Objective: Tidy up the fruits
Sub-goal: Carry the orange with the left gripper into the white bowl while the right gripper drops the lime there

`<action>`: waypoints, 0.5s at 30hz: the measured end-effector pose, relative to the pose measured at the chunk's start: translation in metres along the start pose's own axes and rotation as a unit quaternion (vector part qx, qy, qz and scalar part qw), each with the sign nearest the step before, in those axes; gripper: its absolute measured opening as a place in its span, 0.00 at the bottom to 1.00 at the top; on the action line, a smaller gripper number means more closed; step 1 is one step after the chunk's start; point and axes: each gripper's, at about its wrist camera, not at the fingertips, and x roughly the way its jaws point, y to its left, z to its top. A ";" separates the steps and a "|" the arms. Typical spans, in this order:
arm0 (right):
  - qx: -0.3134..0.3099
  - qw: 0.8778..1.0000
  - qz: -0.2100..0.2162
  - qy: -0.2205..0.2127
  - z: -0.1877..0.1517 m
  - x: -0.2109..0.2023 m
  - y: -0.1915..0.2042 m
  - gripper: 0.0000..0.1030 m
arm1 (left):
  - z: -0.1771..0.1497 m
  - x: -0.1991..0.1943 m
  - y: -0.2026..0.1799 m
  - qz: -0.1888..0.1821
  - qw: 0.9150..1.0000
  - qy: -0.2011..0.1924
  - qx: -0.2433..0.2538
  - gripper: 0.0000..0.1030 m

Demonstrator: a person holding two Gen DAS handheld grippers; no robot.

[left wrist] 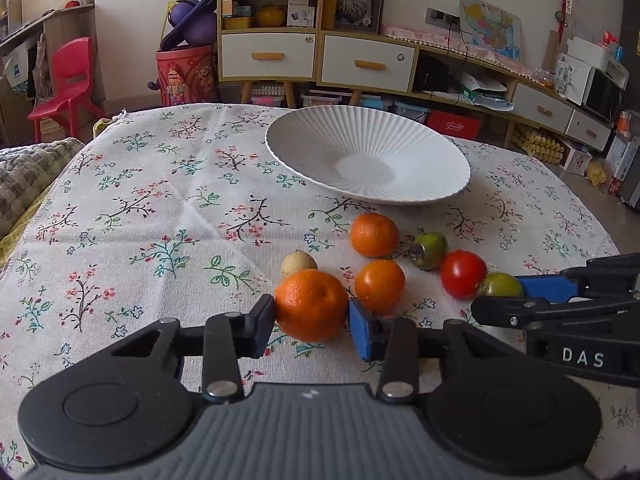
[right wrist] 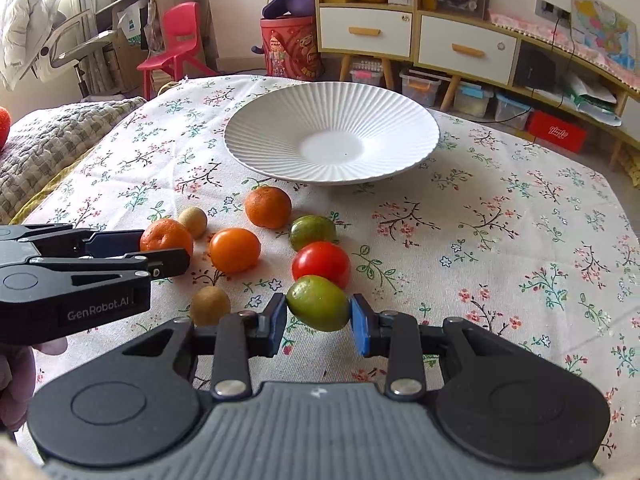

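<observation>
On the near side of the desk (left wrist: 120,200), my left tool (left wrist: 312,320) pinches a mandarin (left wrist: 311,305) across its middle, while my right tool (right wrist: 319,316) pinches a green fruit (right wrist: 318,302). Both look light, round and likely to bruise or roll, so a gentle squeeze suits. The white plate (left wrist: 320,132) waits beyond.

Right hand-held gripper (right wrist: 319,320) clamps a green fruit (right wrist: 318,303) beside a tomato (right wrist: 321,263).

Fruit cluster (right wrist: 256,240) crowds the way to the plate (right wrist: 332,160).
</observation>
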 end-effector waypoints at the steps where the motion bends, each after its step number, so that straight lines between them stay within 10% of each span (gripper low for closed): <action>1: 0.002 1.000 0.000 -0.004 0.002 -0.002 -0.001 0.30 | 0.002 -0.002 0.000 -0.002 1.000 -0.002 0.001 0.25; 15: -0.004 0.998 0.000 -0.060 0.052 0.000 -0.023 0.30 | 0.057 0.001 -0.017 -0.024 0.998 -0.038 0.049 0.25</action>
